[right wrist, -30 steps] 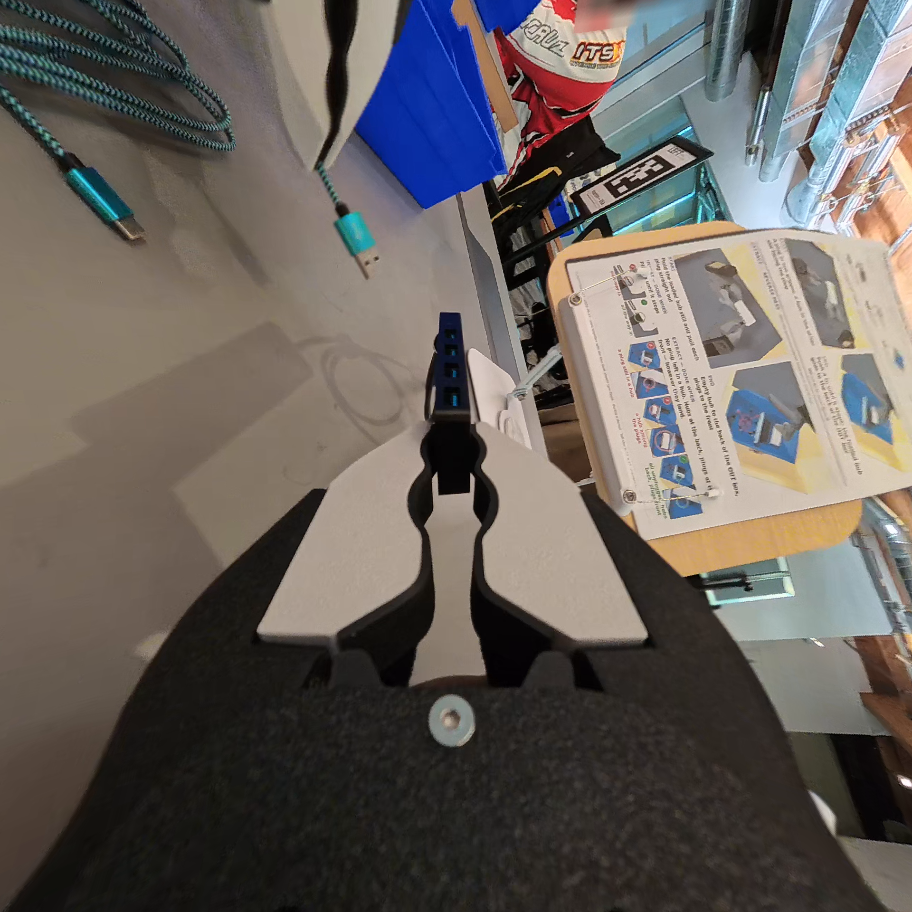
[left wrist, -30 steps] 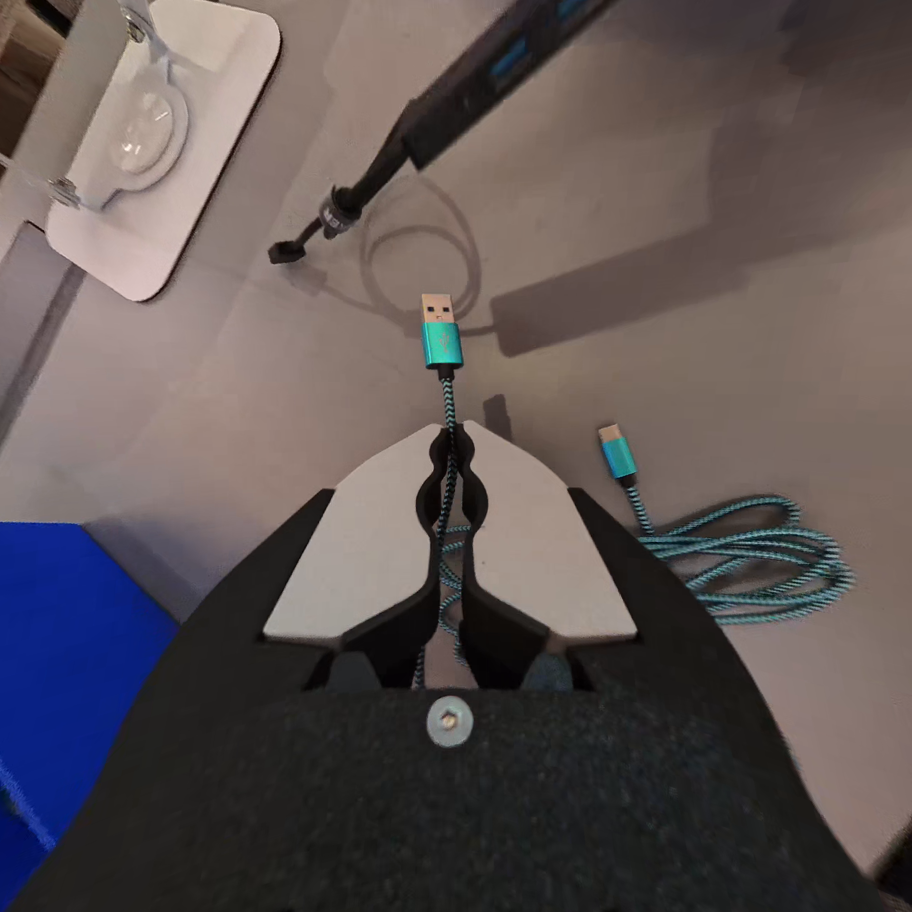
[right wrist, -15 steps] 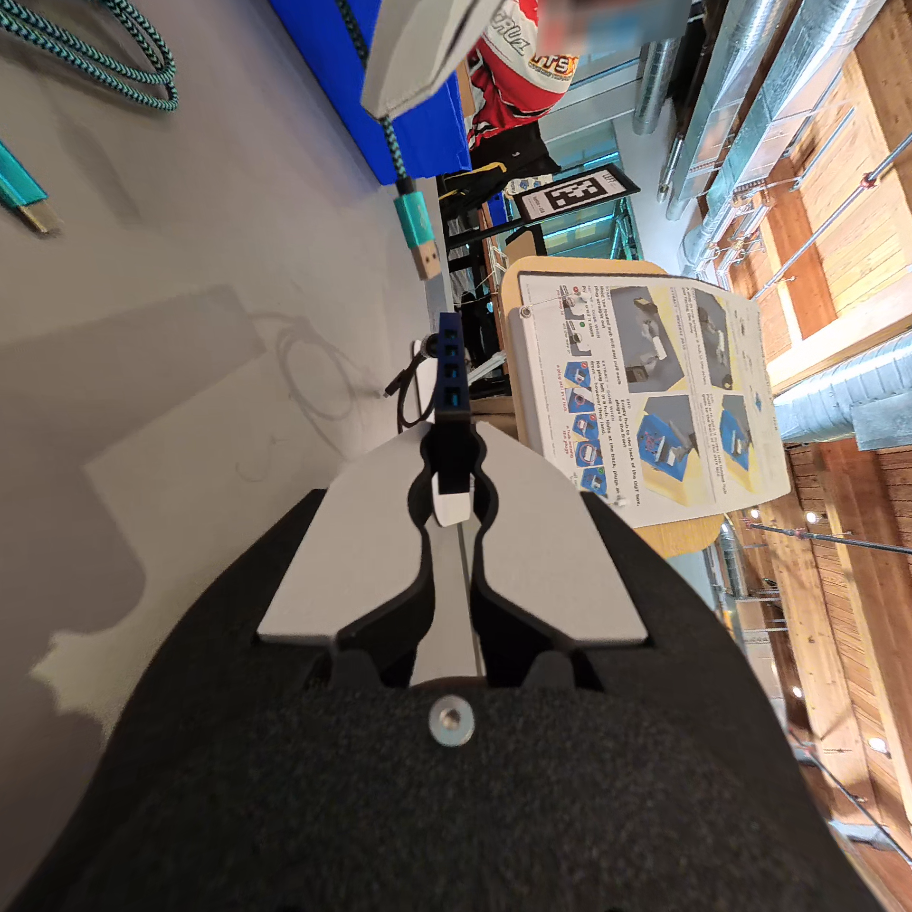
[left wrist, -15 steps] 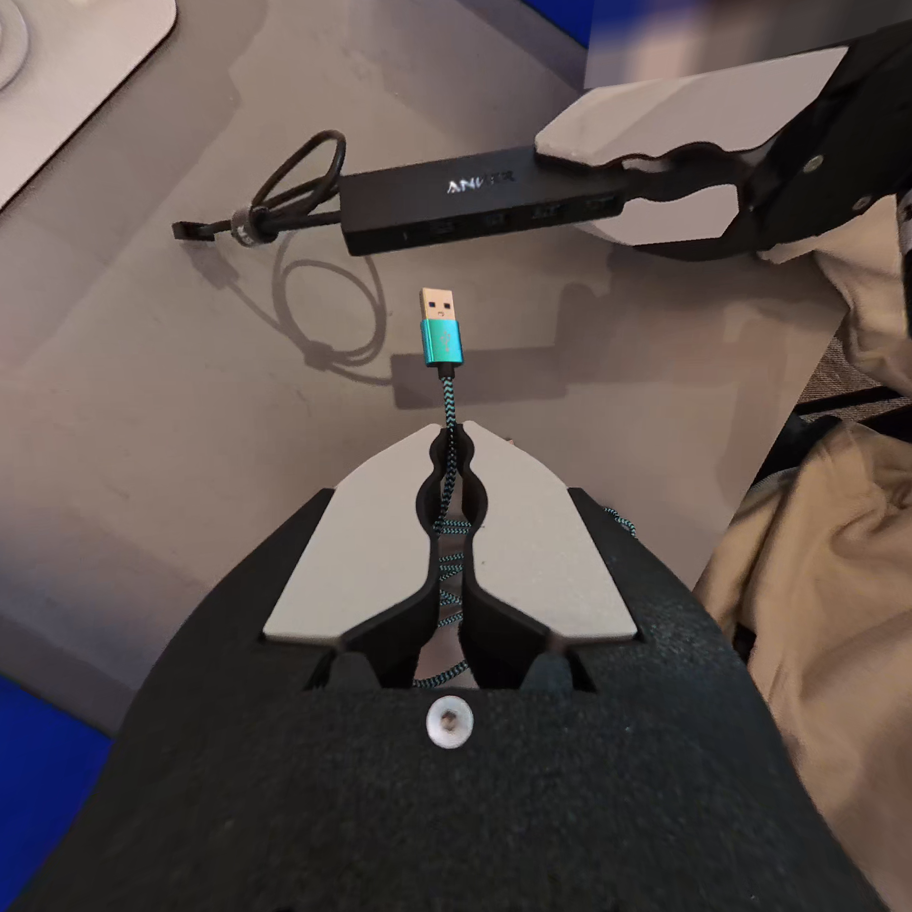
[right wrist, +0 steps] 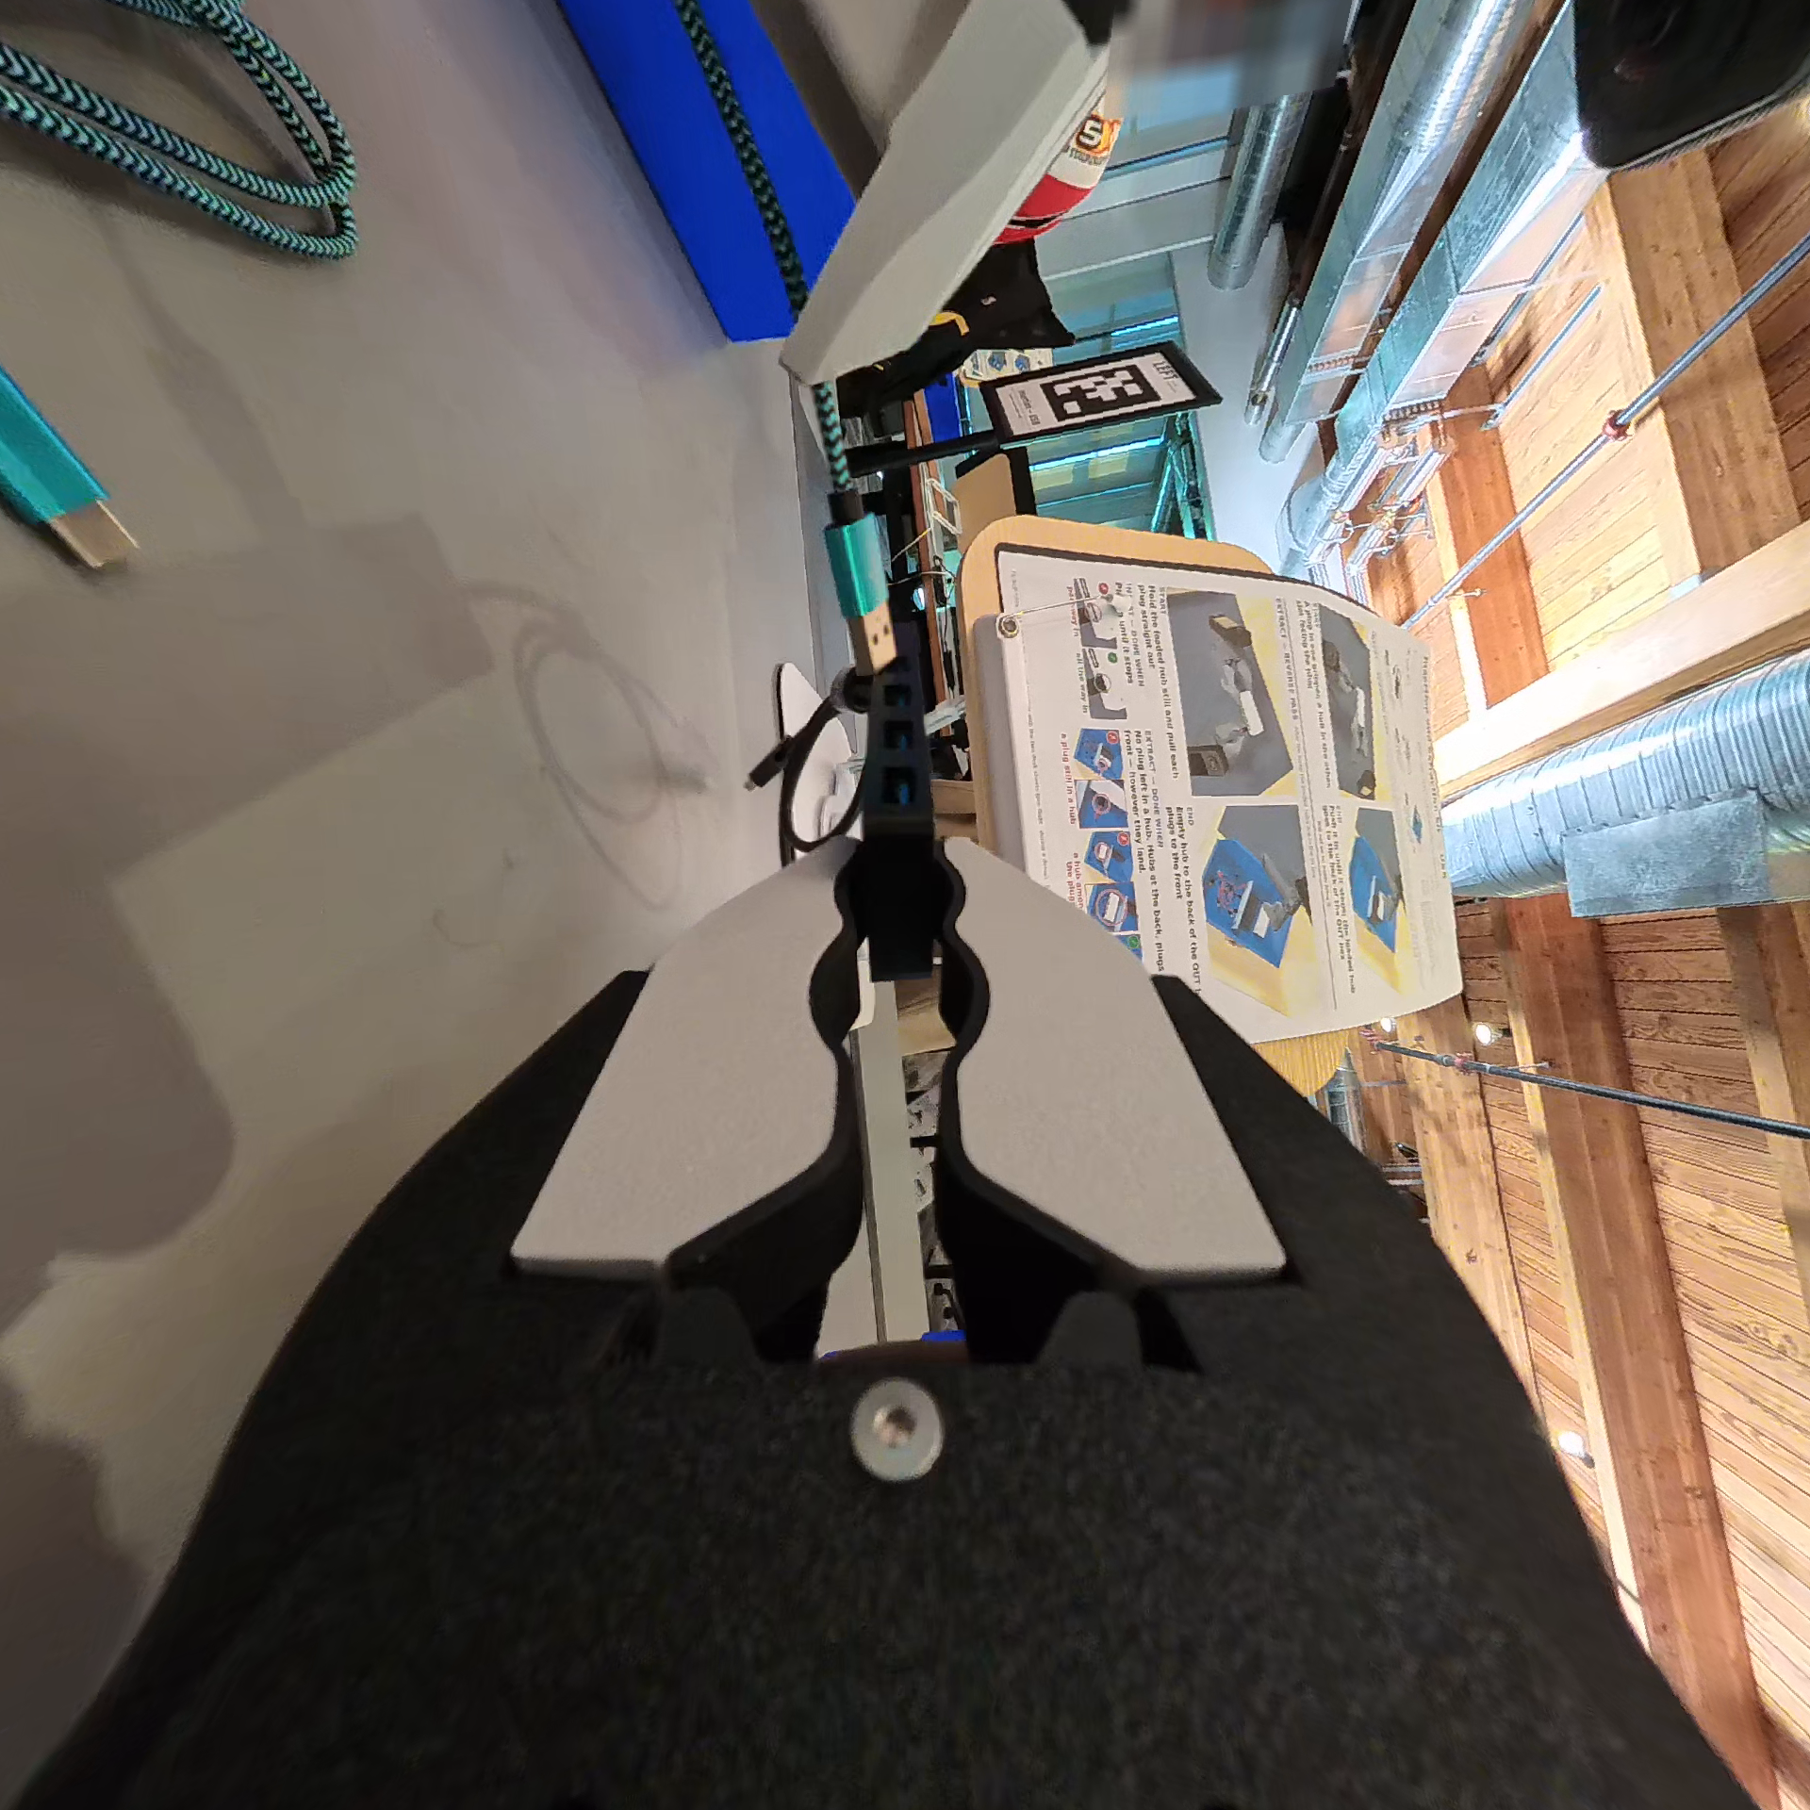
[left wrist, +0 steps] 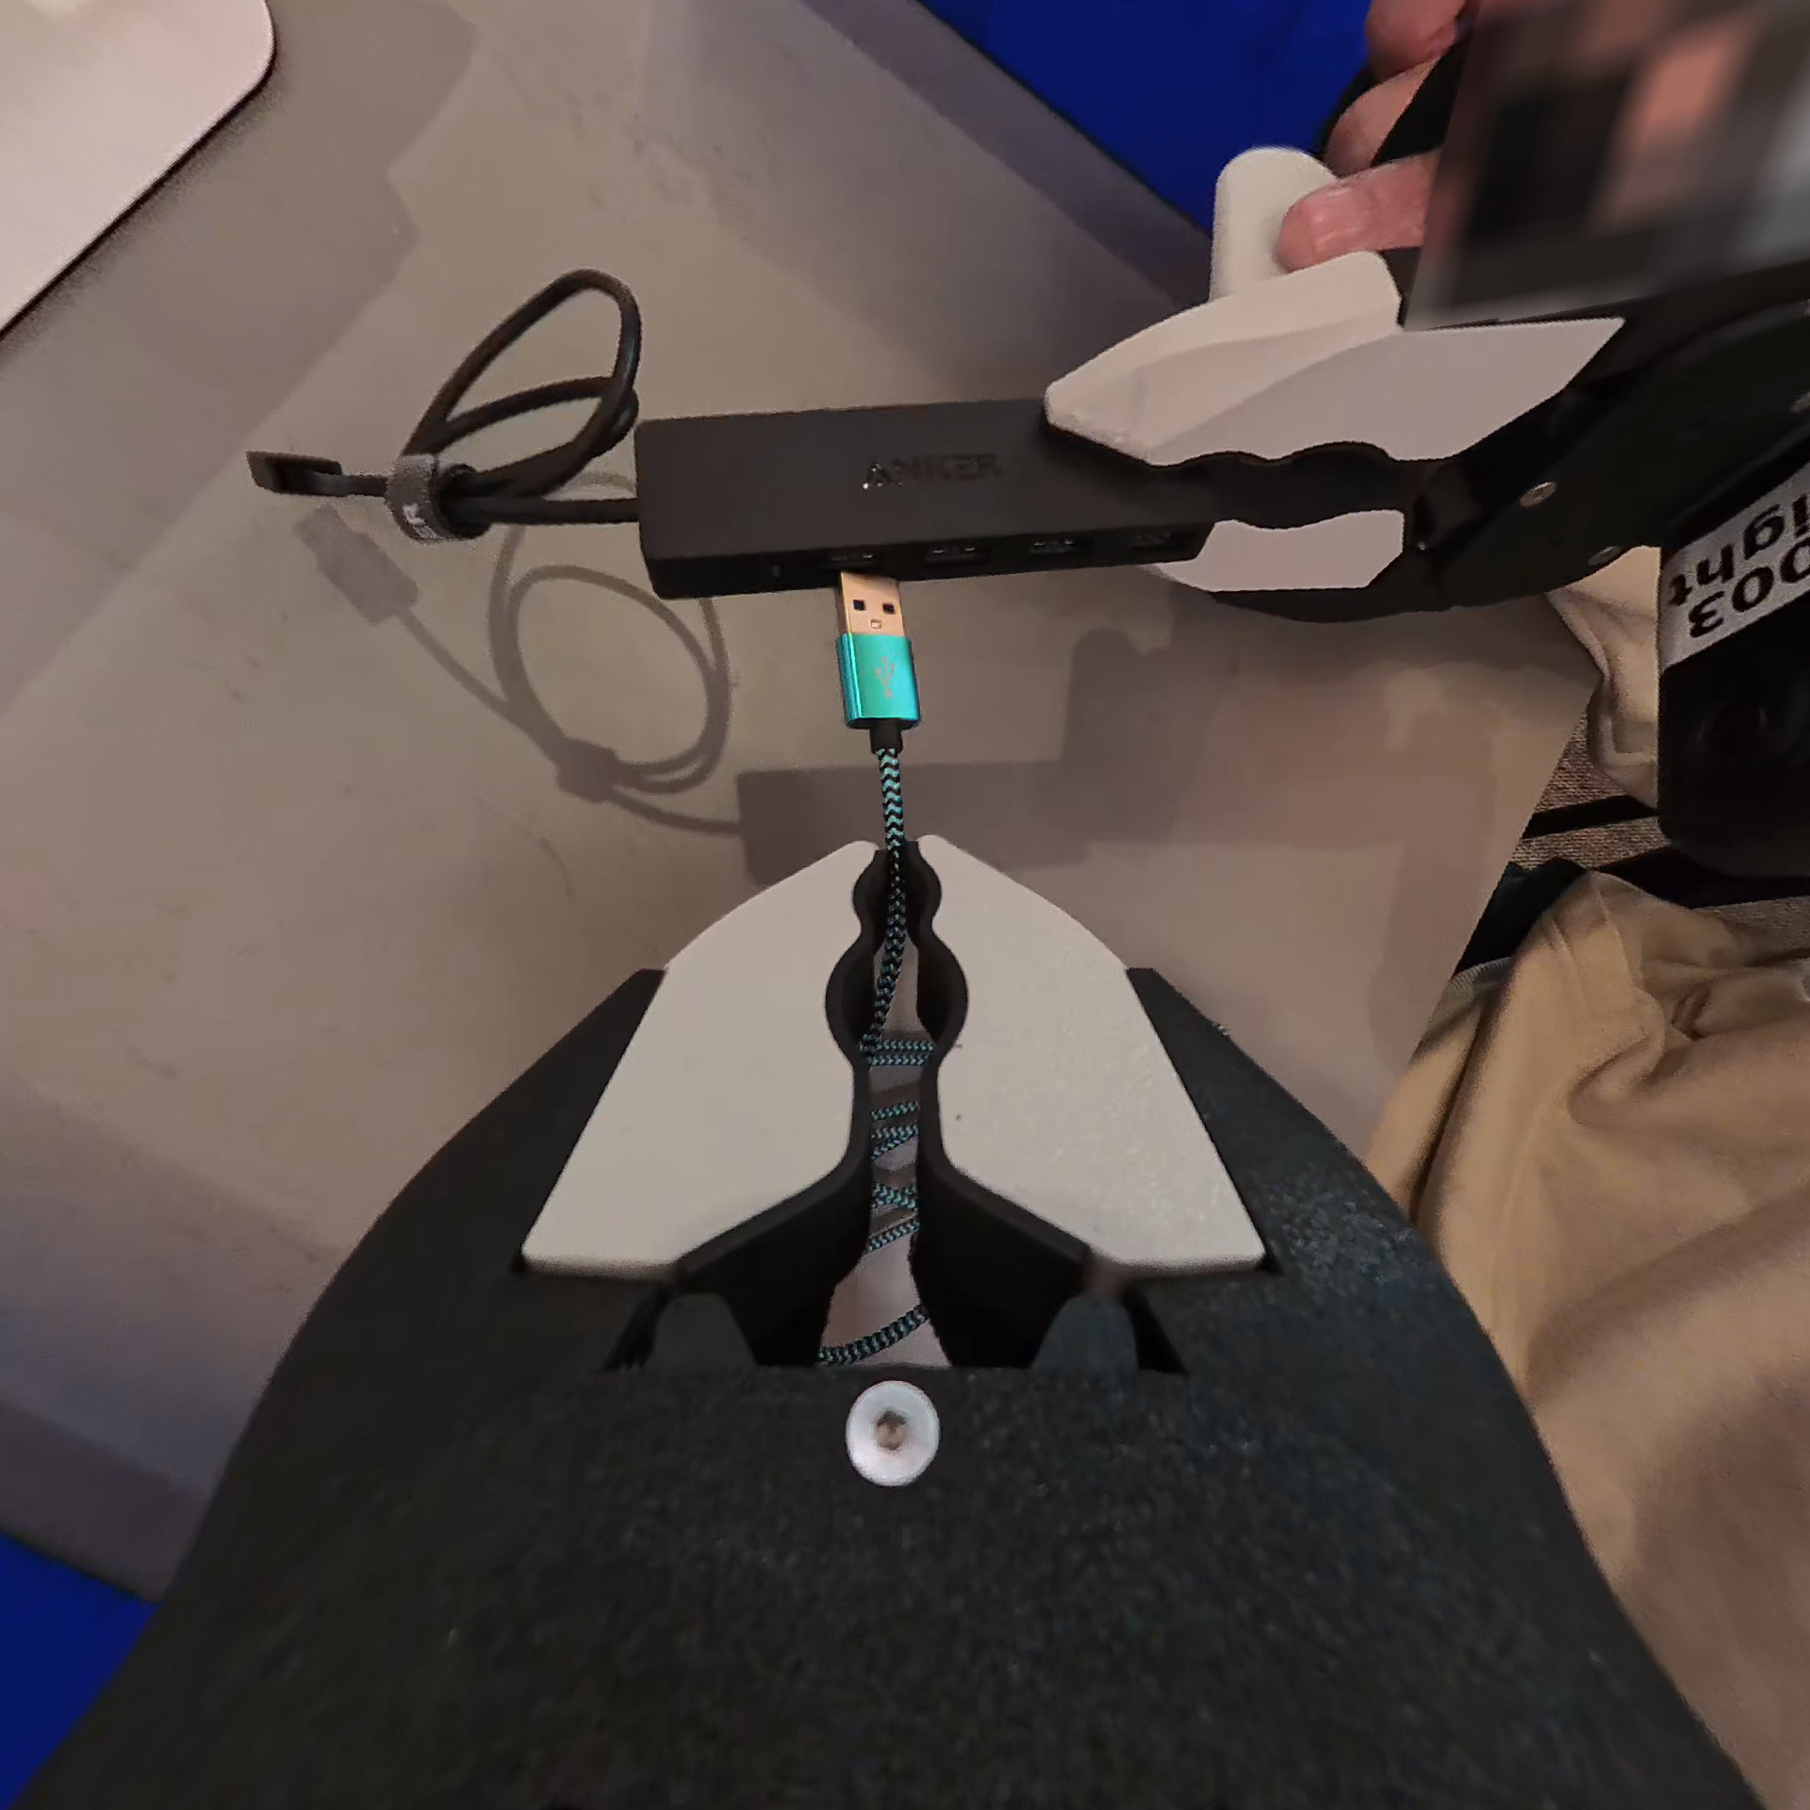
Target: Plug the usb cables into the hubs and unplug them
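Observation:
My left gripper (left wrist: pixel 896 854) is shut on a teal braided USB cable (left wrist: pixel 891 813). Its teal USB-A plug (left wrist: pixel 875 658) points up with its metal tip at the leftmost port of a black USB hub (left wrist: pixel 911 509). My right gripper (right wrist: pixel 896 862) is shut on the hub's end (right wrist: pixel 896 784) and holds it above the grey table (left wrist: pixel 294 833); it shows at the right of the left wrist view (left wrist: pixel 1156 509). In the right wrist view the plug (right wrist: pixel 862 597) meets the hub's far end. The hub's own black cord (left wrist: pixel 529 421) is looped and tied at its left.
The cable's other teal plug (right wrist: pixel 54 490) and its coils (right wrist: pixel 196 147) lie on the table. A blue bin (right wrist: pixel 705 166) stands beyond. An instruction board (right wrist: pixel 1224 784) stands behind the hub. A white plate (left wrist: pixel 108 127) lies at far left. Beige cloth (left wrist: pixel 1616 1175) hangs at the table's right edge.
The plug and the hub have closed together: the plug's tip was well short of the hub and is now at its leftmost port. Both grippers stay shut.

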Demonstrator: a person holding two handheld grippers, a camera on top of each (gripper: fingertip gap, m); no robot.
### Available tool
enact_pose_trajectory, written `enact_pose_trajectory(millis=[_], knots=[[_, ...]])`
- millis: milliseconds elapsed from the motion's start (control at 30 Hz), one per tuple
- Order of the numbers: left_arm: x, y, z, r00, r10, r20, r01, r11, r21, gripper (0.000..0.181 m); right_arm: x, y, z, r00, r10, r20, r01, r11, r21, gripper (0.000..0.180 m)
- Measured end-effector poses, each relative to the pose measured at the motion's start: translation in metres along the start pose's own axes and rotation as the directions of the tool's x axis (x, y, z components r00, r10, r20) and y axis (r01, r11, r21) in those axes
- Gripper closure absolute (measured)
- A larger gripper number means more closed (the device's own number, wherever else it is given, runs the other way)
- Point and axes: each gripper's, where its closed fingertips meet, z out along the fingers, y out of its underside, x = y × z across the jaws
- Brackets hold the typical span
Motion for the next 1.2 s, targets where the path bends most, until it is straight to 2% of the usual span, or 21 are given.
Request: enact_pose_trajectory(millis=[233,533,1200], knots=[[-0.003,-0.007,-0.006,0.999,-0.035,-0.023,0.036,0.999,0.04,0.179,-0.002,-0.005,-0.001,1.0,-0.025,-0.001,0.025,1.0,0.018,0.169],[-0.001,0.002,-0.005,0.998,-0.038,-0.039,0.039,0.999,0.02,0.179,0.0,0.0,0.001,1.0,-0.01,-0.01,0.01,1.0,-0.005,0.169],[0.002,0.011,0.003,0.993,-0.078,-0.093,0.072,0.996,-0.061,0.178,-0.004,-0.009,0.0,0.995,-0.095,-0.02,0.095,0.995,0.007,0.169]])
